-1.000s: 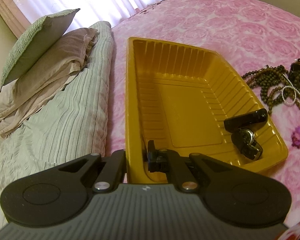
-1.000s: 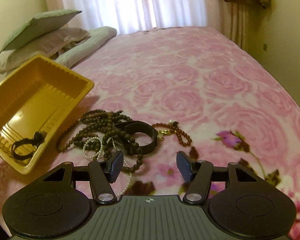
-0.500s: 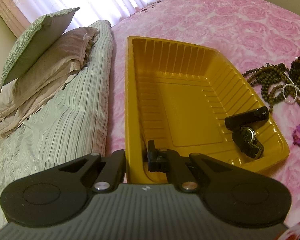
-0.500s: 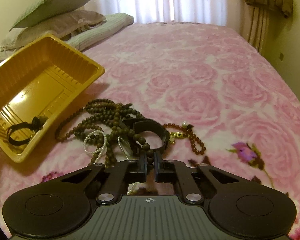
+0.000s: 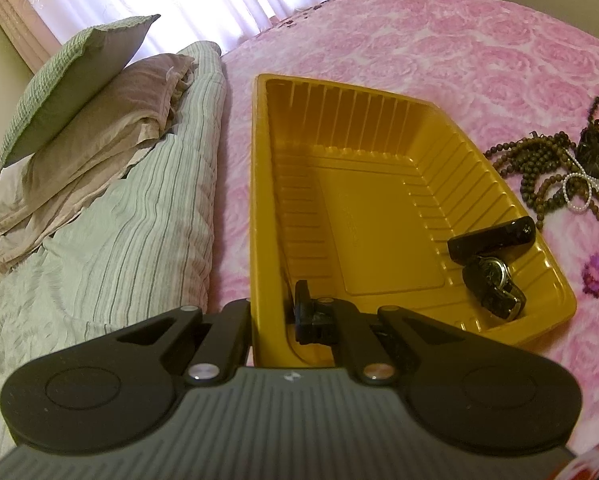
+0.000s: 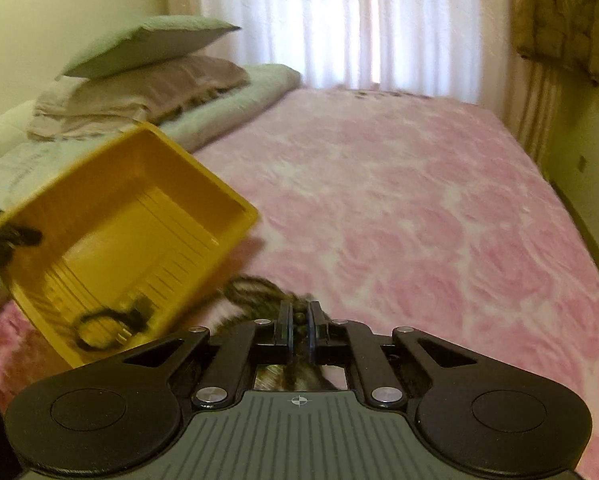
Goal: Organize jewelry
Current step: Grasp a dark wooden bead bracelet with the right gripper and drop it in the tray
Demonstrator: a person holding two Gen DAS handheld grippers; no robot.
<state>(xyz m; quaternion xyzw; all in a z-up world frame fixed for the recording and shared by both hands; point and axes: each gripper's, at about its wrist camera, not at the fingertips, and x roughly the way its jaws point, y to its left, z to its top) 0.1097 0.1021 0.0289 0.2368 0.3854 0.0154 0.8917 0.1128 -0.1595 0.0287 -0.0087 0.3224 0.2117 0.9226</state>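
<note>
Left wrist view. Item: yellow tray (image 5: 379, 200), thin ribbed moulded plastic, resting on the pink rose bedspread (image 5: 459, 60) beside a striped folded quilt (image 5: 139, 220). Left gripper (image 5: 273, 316) is clenched on the tray's near wall, one finger inside, the other outside. Judged light and springy; a wall pinch is likely to flex it, so it wants steadying, not hoisting. Contents: black wristwatch (image 5: 493, 280) in the tray's right near corner, strap stiff, case hard and smooth. Faint embossed marking on the tray floor, unreadable. Outside the tray, right: brown bead strands (image 5: 539, 168), a white pearl strand (image 5: 579, 192) and a dark bangle (image 5: 595, 152), tangled together on the bedspread. No brand legible on the watch dial.

Right wrist view (blurred). Right gripper (image 6: 298, 336) is clamped on a strand of the brown beads (image 6: 298, 316), more of the bunch trailing below the fingers. Judged limp, fairly light, beads round and slippery; neighbouring strands may come along or snag. Best taken across a bunched section, as here, not on a single bead. Tray sits left of the gripper, near the beads, watch inside. Crosshair mark on the gripper body; no writing readable.
</note>
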